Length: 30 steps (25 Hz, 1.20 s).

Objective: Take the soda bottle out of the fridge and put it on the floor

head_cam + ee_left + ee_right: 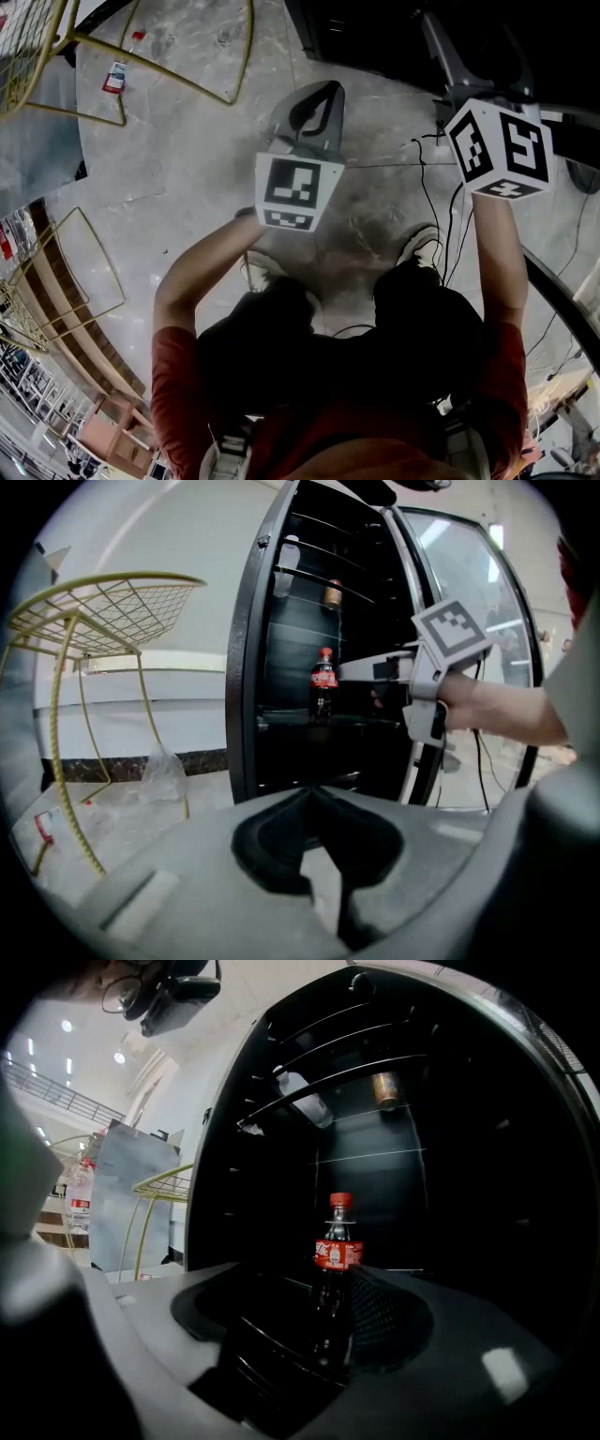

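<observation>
The right tool [319, 1290] is reaching into the one open fridge [246, 667], its jaws spread around the single soda bottle [338, 1241], which is standing on a shelf [356, 721], not yet pinched. Lifting it out and setting it on the floor [187, 141] are remaining. The left tool [317, 799] is waiting outside, pressed together and empty.

Seeing a yellow wire-mesh table [112, 602] standing on thin legs, with a crumpled clear plastic bag [161, 775] lying just beside one leg. Spotting a small red-and-white packet [114, 77] lying flat near the same yellow legs. Noting black cables [427, 187] trailing in loose curves. Making out a clear bottle [305, 1101] lying tilted high up, a brownish can [385, 1089] sitting near it to the right. Catching a red-labelled water bottle [82, 1199] standing upright beside a grey panel [136, 1194].
</observation>
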Each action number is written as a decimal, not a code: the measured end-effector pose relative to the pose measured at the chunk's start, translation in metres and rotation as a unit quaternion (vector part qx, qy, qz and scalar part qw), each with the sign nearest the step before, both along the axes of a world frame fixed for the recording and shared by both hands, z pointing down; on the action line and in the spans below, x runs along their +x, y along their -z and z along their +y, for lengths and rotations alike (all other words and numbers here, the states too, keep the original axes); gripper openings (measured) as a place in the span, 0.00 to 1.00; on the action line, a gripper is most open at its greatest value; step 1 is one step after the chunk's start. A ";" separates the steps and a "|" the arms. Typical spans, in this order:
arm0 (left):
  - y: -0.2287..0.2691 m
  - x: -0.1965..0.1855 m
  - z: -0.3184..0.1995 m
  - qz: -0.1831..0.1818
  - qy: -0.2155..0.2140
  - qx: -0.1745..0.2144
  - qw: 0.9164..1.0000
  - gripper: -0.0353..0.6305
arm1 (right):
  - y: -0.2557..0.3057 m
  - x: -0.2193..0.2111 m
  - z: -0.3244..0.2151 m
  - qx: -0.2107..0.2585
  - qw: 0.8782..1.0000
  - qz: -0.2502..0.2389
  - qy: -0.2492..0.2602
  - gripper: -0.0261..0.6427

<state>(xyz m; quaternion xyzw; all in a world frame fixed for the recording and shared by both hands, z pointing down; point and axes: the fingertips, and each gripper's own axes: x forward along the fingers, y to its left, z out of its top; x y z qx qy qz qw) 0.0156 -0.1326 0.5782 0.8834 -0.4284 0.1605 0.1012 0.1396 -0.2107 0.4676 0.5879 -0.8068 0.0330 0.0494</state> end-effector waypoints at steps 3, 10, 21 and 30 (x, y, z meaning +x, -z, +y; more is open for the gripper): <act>-0.001 0.001 0.002 -0.001 -0.002 0.000 1.000 0.05 | 0.002 0.005 -0.014 0.002 1.000 0.009 -0.009 0.50; -0.006 0.002 0.001 -0.003 -0.004 -0.002 1.000 0.05 | 0.003 0.016 -0.038 0.004 0.999 0.020 -0.028 0.50; -0.011 0.007 0.002 -0.005 -0.008 -0.005 1.000 0.05 | 0.010 0.029 -0.073 -0.002 0.999 0.006 -0.044 0.50; -0.019 0.007 0.003 -0.014 -0.013 -0.009 1.000 0.05 | 0.009 0.023 -0.087 0.001 0.999 0.031 -0.032 0.50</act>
